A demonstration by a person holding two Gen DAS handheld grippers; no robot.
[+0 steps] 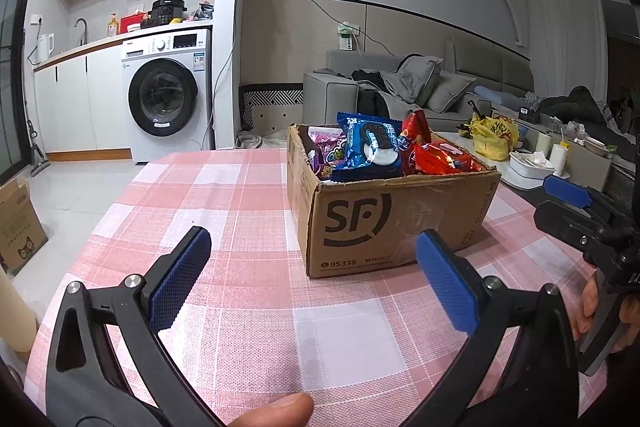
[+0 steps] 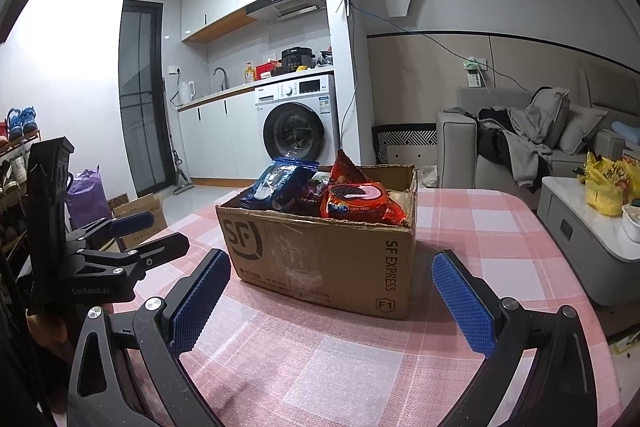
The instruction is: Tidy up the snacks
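Snacks (image 1: 372,151) heaped in cardboard box (image 1: 384,227)

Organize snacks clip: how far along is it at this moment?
Done: can't tell; the snack packs, like the blue cookie pack and red pack, sit in the box. In hand: nothing; left gripper and right gripper hover before the box, jaws open. Left: unclear which packs need moving; none lie on the tablecloth.

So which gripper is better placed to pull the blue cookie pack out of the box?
Left, probably. The blue cookie pack stands at the near-left corner of the cardboard box facing the open left gripper. The right gripper, also open, faces the red pack side.
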